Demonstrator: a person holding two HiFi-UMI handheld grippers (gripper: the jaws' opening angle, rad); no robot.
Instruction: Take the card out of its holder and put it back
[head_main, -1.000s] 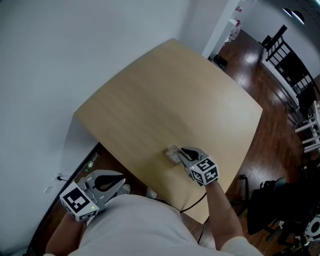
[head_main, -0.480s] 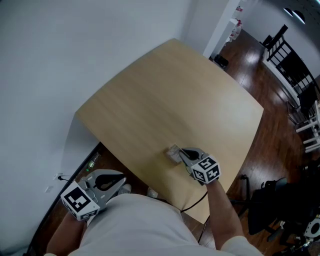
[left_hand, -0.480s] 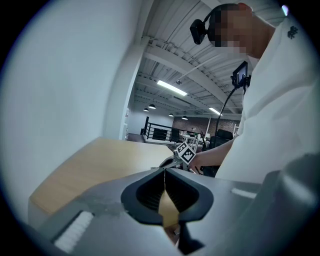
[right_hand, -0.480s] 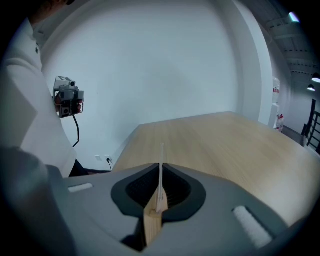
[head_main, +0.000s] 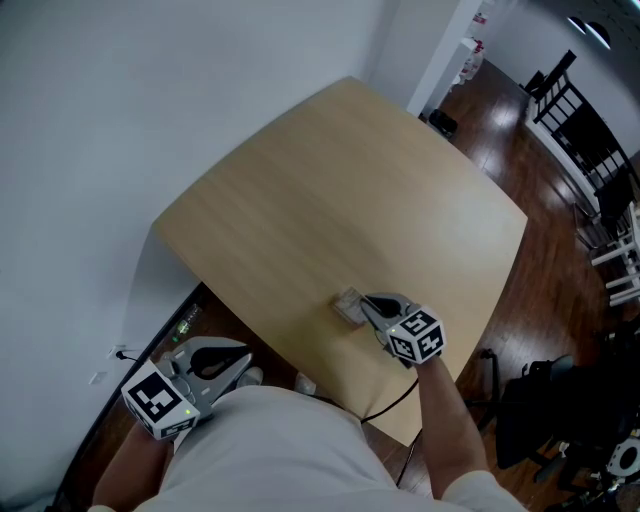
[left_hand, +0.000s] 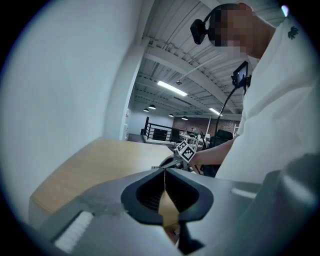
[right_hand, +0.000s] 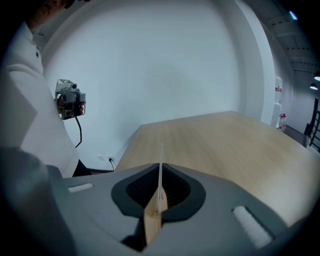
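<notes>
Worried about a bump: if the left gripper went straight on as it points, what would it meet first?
Most likely the wooden table, short of the right gripper, just closed on the card; depth unclear.

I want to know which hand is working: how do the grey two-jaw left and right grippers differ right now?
Place: the right gripper reaches over the light wooden table; the left gripper is held off the table's edge.
Load: the right gripper's jaws have just been closing and now pinch the thin white card; the left gripper's jaws hold nothing.
Both are shut.
</notes>
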